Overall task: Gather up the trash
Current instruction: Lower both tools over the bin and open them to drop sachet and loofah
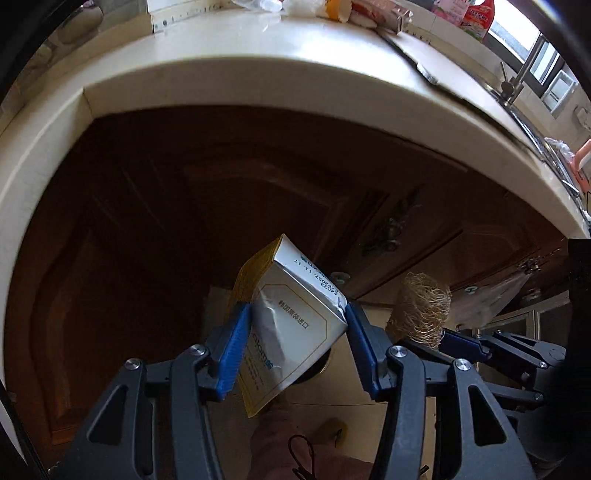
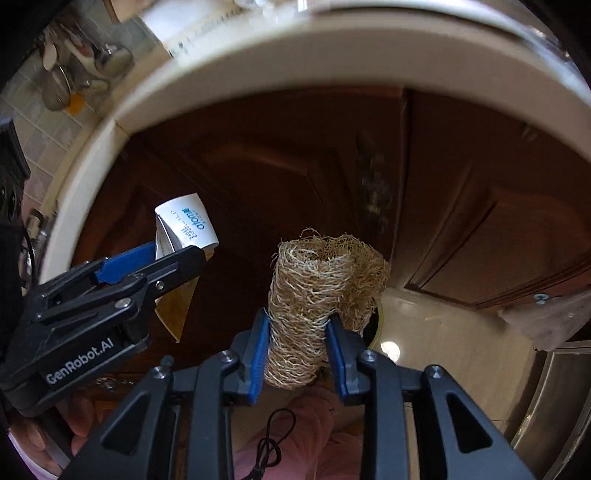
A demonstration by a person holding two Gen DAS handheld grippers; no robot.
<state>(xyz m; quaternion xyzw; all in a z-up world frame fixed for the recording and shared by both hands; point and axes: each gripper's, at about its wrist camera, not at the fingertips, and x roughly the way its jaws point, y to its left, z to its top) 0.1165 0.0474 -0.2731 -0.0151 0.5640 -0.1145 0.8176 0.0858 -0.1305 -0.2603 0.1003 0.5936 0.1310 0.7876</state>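
Note:
My left gripper point(image 1: 298, 317) is shut on a crumpled white and yellow carton point(image 1: 291, 325), held tilted in front of the dark wooden cabinet doors, below the counter edge. The carton also shows in the right wrist view point(image 2: 186, 225), with the left gripper point(image 2: 177, 254) at the left. My right gripper point(image 2: 297, 325) is shut on a tan loofah sponge point(image 2: 317, 291) that stands upright between the blue pads. The loofah shows in the left wrist view point(image 1: 421, 314) to the right of the carton.
A cream countertop point(image 1: 258, 74) curves overhead with packets and bottles point(image 1: 369, 11) on it and a tap point(image 1: 517, 77) at right. Brown cabinet doors point(image 2: 295, 166) fill the middle. A round dark opening point(image 2: 375, 325) lies on the pale floor below the loofah.

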